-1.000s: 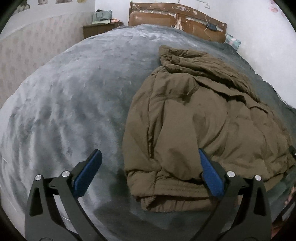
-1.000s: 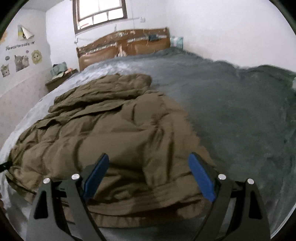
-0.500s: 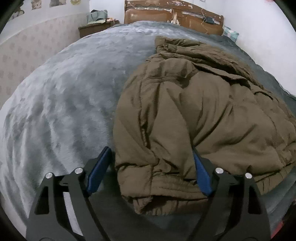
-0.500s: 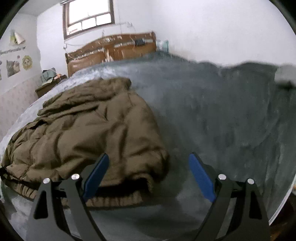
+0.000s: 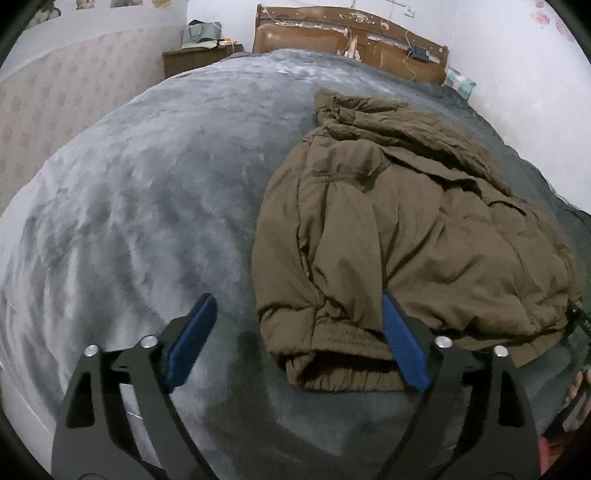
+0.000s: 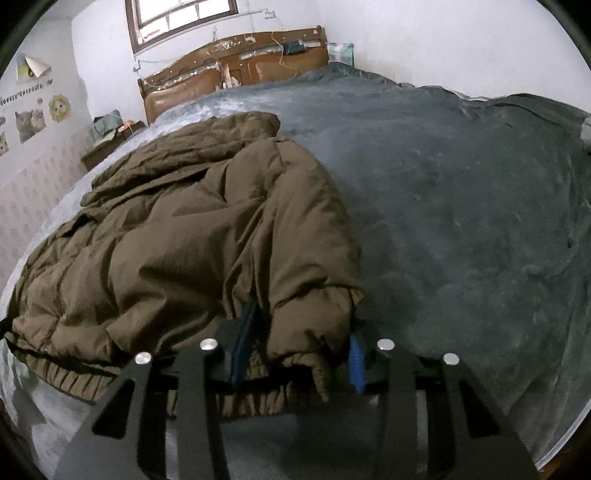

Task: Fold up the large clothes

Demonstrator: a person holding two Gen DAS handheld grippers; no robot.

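Right wrist view showed the right tool (image 6: 295,350) closing on the near hem corner of the puffy olive-brown padded jacket (image 6: 192,236), which lay rumpled on the grey plush bed (image 6: 461,221), while the left tool (image 5: 295,336) was opening over the opposite hem corner, so folding looked barely begun.

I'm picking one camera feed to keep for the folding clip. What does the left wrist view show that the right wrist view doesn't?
Only the left wrist view: the left tongs, opening, with the jacket's hem corner between them, unpinched. Only the right wrist view: the right tongs closing on the jacket's other corner, plus a window and cat pictures. Both: the brown jacket, grey blanket, headboard and nightstand.
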